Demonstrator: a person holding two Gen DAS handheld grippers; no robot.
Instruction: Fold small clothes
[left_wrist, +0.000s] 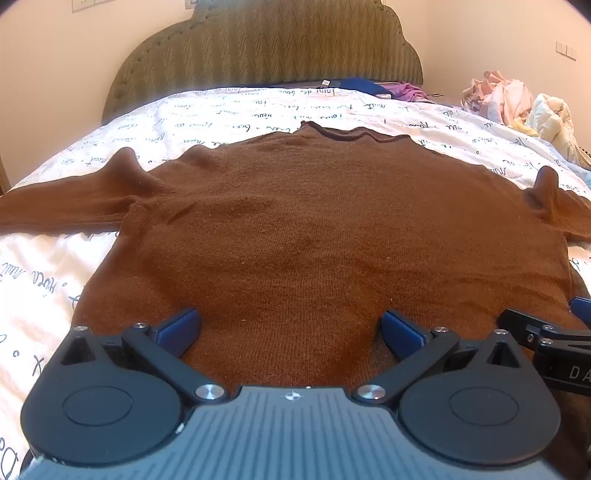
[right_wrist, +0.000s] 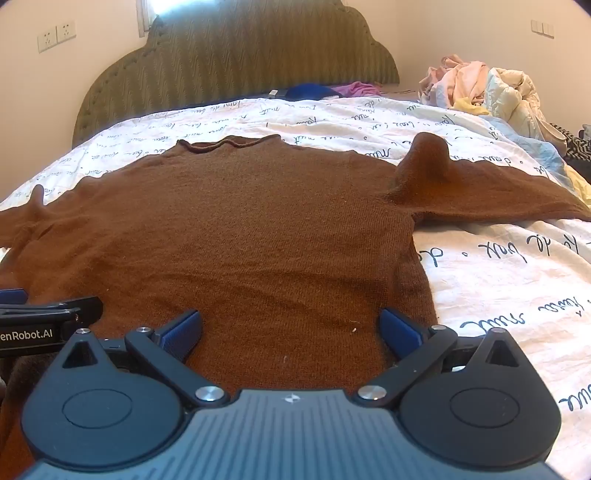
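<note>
Both your grippers, left gripper (left_wrist: 290, 328) and right gripper (right_wrist: 291, 328), hang side by side with jaws spread wide, holding nothing, over the near hem of the brown sweater (left_wrist: 314, 229) lying flat mid-bed (left_wrist: 221, 110).

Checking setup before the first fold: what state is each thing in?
brown sweater: spread flat on the bed, unfolded, sleeves out to both sides, collar far end.
left gripper: jaws open, nothing held.
right gripper: jaws open, nothing held.
clothes pile: crumpled, unfolded.
duvet: spread out.
</note>
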